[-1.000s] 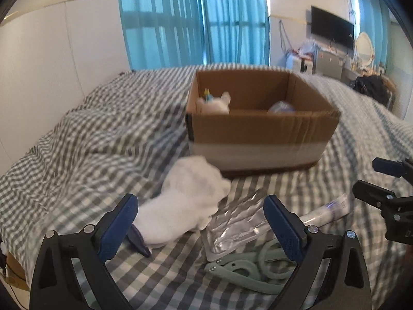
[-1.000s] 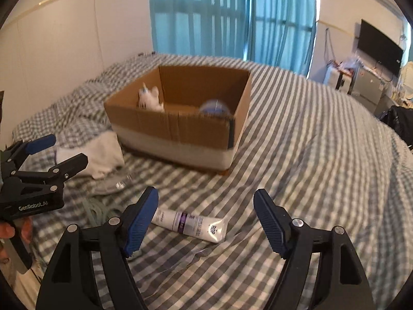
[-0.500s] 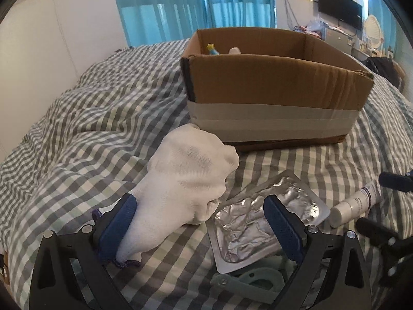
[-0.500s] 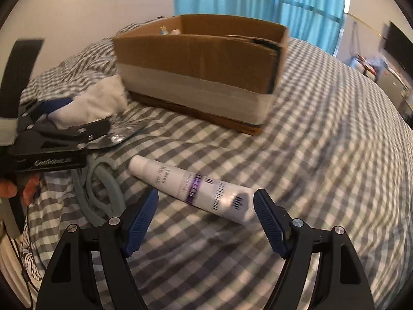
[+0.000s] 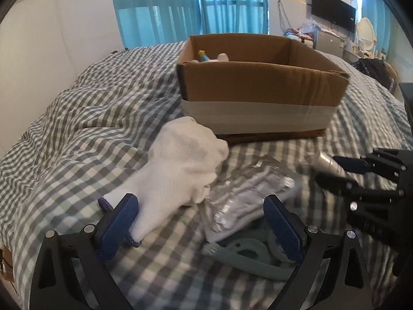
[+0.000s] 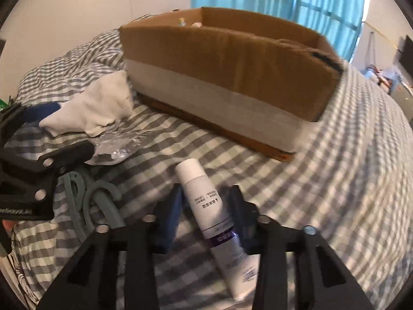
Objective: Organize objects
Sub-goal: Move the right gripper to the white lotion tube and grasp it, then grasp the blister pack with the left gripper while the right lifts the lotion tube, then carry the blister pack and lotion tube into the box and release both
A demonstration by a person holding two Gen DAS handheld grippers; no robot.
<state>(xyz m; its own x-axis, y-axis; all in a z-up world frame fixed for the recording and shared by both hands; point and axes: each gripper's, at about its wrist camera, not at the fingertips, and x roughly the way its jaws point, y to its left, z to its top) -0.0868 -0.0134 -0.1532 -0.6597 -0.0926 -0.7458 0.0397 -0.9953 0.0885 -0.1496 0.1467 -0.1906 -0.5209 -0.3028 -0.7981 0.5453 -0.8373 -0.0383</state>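
Note:
My right gripper (image 6: 206,199) is shut on a white tube (image 6: 206,201) with a purple band, pads on both its sides; in the left wrist view the gripper (image 5: 343,173) holds the tube (image 5: 329,162) at the right. My left gripper (image 5: 198,222) is open and empty, low over a white sock (image 5: 180,165), a silver foil blister pack (image 5: 245,196) and a grey-green hanger (image 5: 242,255). These also show in the right wrist view: sock (image 6: 95,108), foil pack (image 6: 116,146), hanger (image 6: 85,193). The open cardboard box (image 5: 260,98) stands behind, with a small toy (image 5: 206,57) inside.
Everything lies on a grey-and-white checked bedspread (image 5: 77,129). The box (image 6: 227,82) stands just beyond the tube. Blue curtains (image 5: 185,5) hang behind the bed. A TV (image 5: 333,16) and cluttered furniture stand at the far right. The white wall (image 5: 51,38) is at the left.
My right gripper has dropped onto the tube and shut on it; half a second ago it was open above it. My left gripper has lowered toward the sock and foil pack, still open.

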